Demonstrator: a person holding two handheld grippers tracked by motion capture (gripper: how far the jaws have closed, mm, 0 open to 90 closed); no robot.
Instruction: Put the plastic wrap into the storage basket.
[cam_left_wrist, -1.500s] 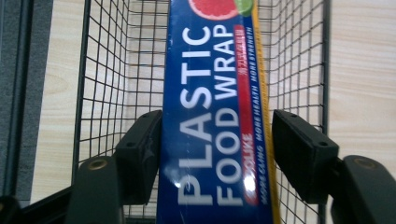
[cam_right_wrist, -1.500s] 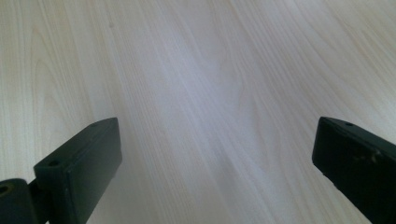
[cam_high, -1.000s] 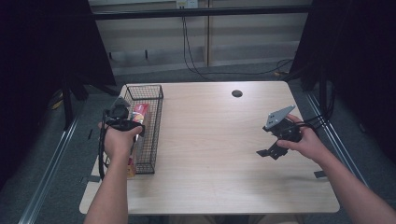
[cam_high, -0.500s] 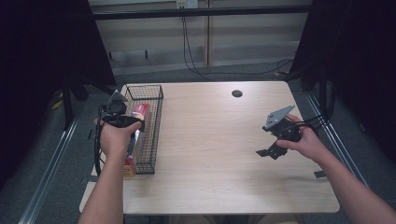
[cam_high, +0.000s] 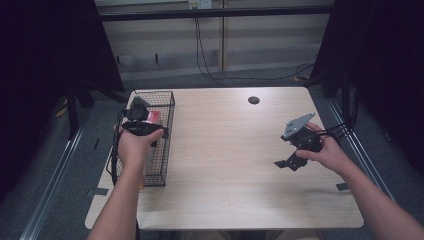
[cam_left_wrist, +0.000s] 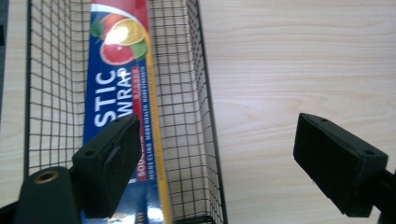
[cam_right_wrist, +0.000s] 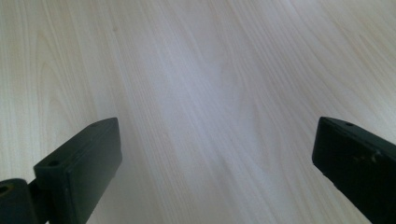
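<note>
A black wire basket stands at the table's left edge. In it lies a long blue plastic-wrap box with fruit pictures, its red end toward the far side. My left gripper hangs over the basket's right wall and points down. Its jaws have just been opening and stand wide apart, with nothing between them; the box lies below, free of them. In the high view the left gripper is above the basket's middle. My right gripper rests open at the table's right, over bare wood.
The light wooden table has a round black grommet near its far edge. Cables hang down the wall behind. Metal rails run along the floor on both sides of the table.
My left hand has lifted a little above the basket and its jaws have spread, leaving the box lying in the basket. The right hand has kept still.
</note>
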